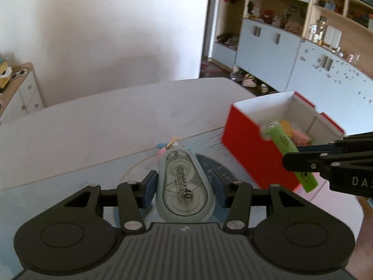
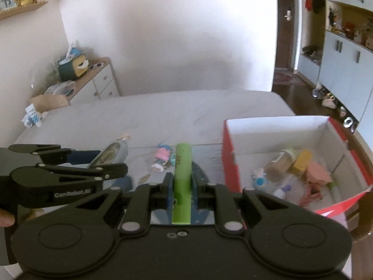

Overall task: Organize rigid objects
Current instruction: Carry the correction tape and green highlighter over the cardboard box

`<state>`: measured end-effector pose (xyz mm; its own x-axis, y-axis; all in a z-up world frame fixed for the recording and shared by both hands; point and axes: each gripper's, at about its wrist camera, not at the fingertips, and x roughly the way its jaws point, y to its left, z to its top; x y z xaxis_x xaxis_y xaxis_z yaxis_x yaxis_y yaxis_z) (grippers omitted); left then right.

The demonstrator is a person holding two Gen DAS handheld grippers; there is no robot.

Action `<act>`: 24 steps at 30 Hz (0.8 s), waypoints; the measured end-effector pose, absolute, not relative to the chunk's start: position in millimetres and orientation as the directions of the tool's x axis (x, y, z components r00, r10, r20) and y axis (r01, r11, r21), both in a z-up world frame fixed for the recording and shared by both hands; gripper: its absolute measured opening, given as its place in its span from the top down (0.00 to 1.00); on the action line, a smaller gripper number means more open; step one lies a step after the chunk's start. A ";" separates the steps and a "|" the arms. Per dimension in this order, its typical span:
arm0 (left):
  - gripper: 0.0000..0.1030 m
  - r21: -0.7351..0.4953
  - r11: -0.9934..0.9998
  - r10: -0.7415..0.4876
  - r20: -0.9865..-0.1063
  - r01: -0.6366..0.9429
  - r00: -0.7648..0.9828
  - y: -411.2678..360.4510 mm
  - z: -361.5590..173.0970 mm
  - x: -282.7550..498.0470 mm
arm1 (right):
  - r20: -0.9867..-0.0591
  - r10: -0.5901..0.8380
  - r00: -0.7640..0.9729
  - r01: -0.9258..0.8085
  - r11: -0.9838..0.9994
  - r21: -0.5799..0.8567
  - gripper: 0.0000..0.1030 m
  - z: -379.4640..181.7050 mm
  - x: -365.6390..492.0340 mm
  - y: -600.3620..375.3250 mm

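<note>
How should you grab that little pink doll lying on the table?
Grip the pink doll across its narrow middle, coming down from above. It lies flat on the table, so its sides are free while its underside is not. Its head end looks rounder and might slip. Both grippers are full now: the left holds the correction tape, the right the green marker.

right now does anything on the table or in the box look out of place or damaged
Nothing looks damaged. One small pink doll lies on its side on the table, outside the red box where the other items sit loose. The left tongs hold a correction tape, the right tongs a green tube.
</note>
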<state>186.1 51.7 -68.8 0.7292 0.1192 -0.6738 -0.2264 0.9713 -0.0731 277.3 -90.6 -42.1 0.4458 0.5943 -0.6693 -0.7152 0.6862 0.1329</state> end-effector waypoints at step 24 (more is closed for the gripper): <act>0.52 -0.038 0.996 -0.082 -0.655 0.075 0.751 -40.6 -39.0 272.7 | -0.646 0.431 0.630 -0.469 0.874 0.126 0.85 -41.7 352.2 -198.7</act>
<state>272.7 -40.6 -39.0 0.7508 -0.0816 -0.6554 0.0755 0.9964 -0.0376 352.2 -198.7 -41.7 0.6298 0.4308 -0.6463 -0.4688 0.8743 0.1259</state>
